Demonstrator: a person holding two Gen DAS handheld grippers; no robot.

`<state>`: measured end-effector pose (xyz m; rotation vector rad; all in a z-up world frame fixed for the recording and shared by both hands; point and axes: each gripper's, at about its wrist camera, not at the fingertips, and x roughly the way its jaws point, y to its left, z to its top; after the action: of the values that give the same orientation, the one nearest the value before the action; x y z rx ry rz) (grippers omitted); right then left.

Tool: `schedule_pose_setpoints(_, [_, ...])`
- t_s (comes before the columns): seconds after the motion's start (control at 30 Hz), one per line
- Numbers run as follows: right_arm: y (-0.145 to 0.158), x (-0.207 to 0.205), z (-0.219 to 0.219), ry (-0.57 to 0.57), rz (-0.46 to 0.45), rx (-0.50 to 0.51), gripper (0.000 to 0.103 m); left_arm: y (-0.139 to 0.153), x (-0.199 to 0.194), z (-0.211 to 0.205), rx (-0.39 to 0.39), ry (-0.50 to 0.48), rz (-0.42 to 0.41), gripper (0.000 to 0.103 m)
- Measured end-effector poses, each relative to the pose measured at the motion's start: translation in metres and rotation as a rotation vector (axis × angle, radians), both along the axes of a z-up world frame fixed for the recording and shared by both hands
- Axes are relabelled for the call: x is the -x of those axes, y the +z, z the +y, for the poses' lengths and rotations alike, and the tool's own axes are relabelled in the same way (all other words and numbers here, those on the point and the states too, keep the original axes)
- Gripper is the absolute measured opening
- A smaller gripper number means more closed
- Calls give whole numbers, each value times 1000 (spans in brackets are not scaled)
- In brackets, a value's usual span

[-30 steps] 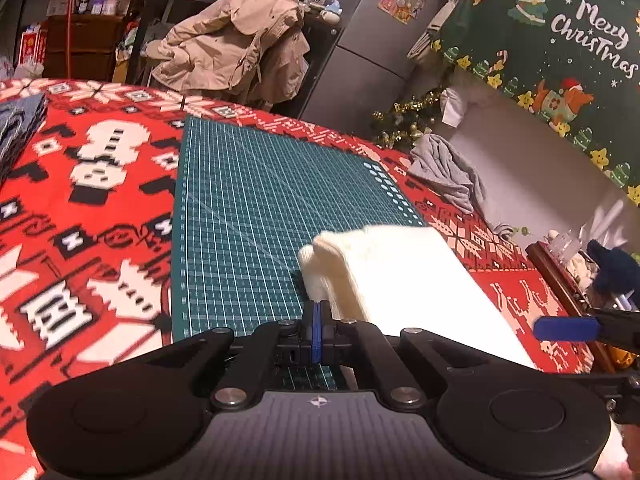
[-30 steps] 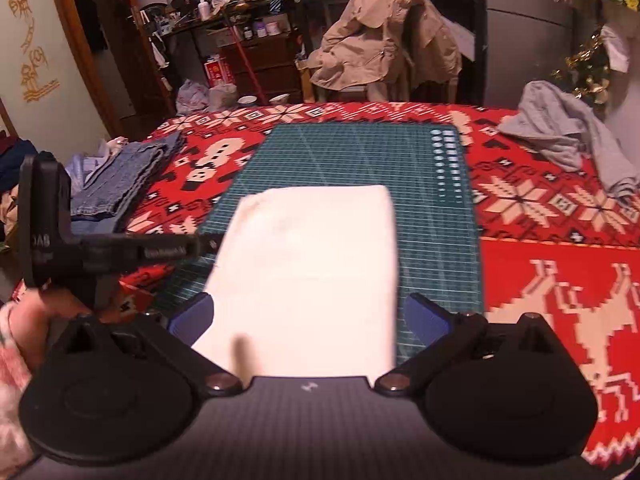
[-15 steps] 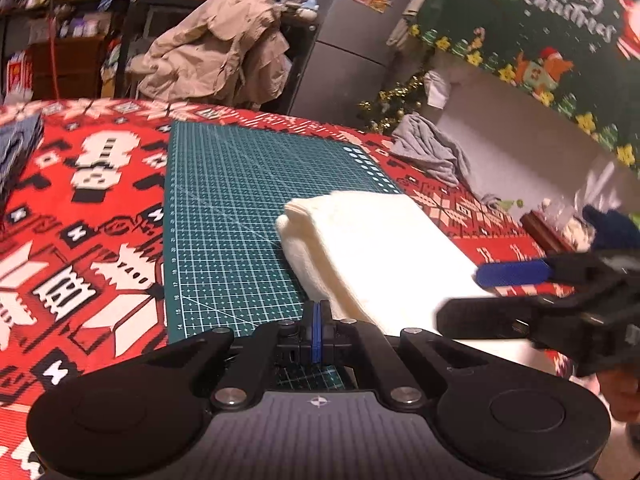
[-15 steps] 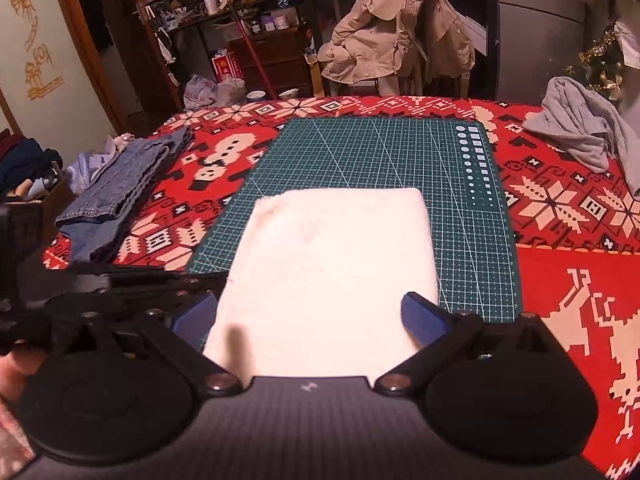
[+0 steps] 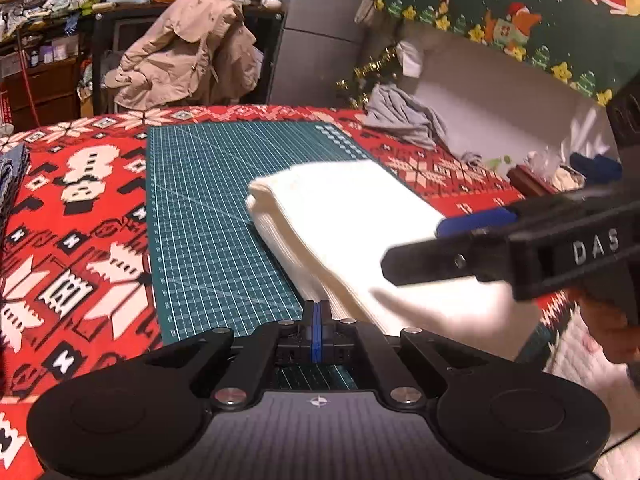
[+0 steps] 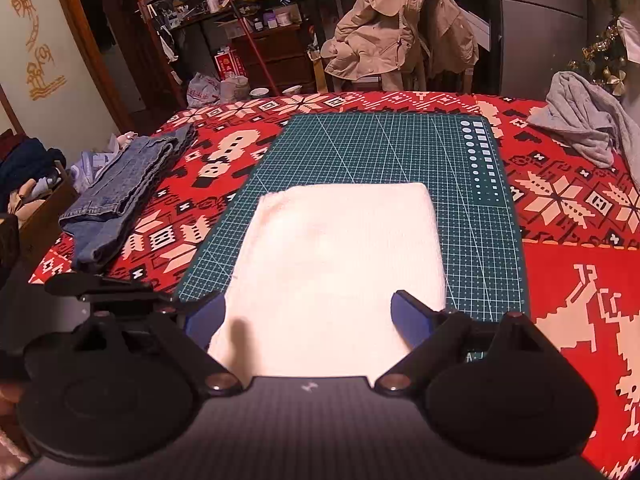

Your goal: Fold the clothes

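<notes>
A white folded garment (image 6: 344,240) lies lengthwise on the green cutting mat (image 6: 380,148). My right gripper (image 6: 308,308) hovers over its near end, its jaws wide and closing, with the cloth below and between the blue pads and no pad pressing on it. In the left wrist view the garment (image 5: 344,208) runs off to the right across the mat (image 5: 200,200). My left gripper (image 5: 317,312) is shut on nothing, just off the garment's near left edge. One of the right gripper's fingers (image 5: 440,258) reaches in over the cloth from the right.
Folded jeans (image 6: 120,196) lie at the left on the red patterned tablecloth (image 6: 580,280). A crumpled grey garment (image 6: 580,124) sits at the far right corner. A beige jacket (image 6: 396,28) hangs on a chair behind the table. A box of clothes stands at the left.
The right gripper has come in over the garment's near end and its jaws have narrowed a little. The left gripper has rolled and shifted, and the right gripper now shows in its view.
</notes>
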<state>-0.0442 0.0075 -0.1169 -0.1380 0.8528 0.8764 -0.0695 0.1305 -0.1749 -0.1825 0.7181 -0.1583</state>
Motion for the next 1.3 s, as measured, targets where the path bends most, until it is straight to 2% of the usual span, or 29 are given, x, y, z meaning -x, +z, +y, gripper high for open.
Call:
schedule_pose_setpoints(1.0, [-1,-4,-17,-27,49,-62,92,6,32,-57,-61,-270,112,0])
schedule_pose_setpoints(1.3, [1,-3,-28,-31,47,-76,92,9,42,-80,-74,-333,118,0])
